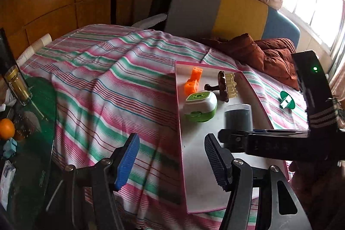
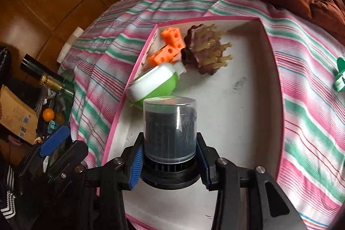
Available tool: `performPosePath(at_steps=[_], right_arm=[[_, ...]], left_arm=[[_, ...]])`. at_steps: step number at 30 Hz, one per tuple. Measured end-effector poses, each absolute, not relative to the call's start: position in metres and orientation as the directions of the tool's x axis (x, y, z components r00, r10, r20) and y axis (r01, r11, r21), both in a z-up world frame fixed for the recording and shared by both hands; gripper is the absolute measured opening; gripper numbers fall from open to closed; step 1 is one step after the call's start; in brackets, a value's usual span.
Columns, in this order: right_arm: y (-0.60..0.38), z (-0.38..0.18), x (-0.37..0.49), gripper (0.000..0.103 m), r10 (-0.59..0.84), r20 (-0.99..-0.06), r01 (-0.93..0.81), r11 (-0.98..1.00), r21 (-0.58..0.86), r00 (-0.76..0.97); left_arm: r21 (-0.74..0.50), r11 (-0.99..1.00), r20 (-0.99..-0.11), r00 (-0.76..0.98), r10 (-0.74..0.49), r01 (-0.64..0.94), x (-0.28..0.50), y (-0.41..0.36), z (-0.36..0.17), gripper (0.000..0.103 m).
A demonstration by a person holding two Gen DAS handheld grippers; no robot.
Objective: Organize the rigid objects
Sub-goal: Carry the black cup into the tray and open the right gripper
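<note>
right claw clamped on clear-capped dark canister over pink-rimmed tray; left claw half-open, empty

My left wrist camera looks down across the striped bed toward the pink-rimmed tray. My right wrist camera hangs close above that tray. Both share its orange blocks.

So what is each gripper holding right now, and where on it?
Right gripper clamps the clear-capped dark cylinder by its lower sides. Left gripper holds nothing.
</note>
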State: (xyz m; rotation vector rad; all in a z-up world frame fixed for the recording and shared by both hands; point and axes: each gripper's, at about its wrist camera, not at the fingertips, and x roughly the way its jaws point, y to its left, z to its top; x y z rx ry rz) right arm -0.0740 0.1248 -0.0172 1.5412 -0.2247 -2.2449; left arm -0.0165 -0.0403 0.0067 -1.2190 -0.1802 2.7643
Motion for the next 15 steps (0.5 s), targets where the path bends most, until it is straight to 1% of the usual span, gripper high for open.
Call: performPosePath(at_steps=[2, 5, 8, 11, 15], right_arm=[[0.115, -0.021, -0.077, 0.044, -0.42, -0.86, 0.241, -0.902, 0.359, -0.29], [0.107, -0.025, -0.083, 0.044, -0.463, -0.85, 0.255, -0.878, 0.404, -0.249], [0.104, -0.025, -0.084, 0.045, -0.487, -0.839, 0.261, -0.866, 0.427, -0.243], [0.106, -0.022, -0.079, 0.049, -0.529, -0.814, 0.255, -0.843, 0.473, -0.239], [0.117, -0.014, -0.068, 0.053, -0.549, -0.792, 0.239, -0.834, 0.497, -0.266]], left_arm=[[-0.147, -0.987, -0.726, -0.672, 0.147, -0.057, -0.016, -0.041, 0.006, 0.064], [-0.151, -0.987, -0.728, -0.67, 0.147, -0.053, -0.016, -0.042, 0.006, 0.064], [-0.146, -0.988, -0.727, -0.672, 0.14, -0.048, -0.015, -0.043, 0.006, 0.064], [-0.146, -0.988, -0.726, -0.674, 0.138, -0.045, -0.015, -0.044, 0.008, 0.064], [-0.149, -0.988, -0.723, -0.677, 0.137, -0.041, -0.015, -0.045, 0.01, 0.064]])
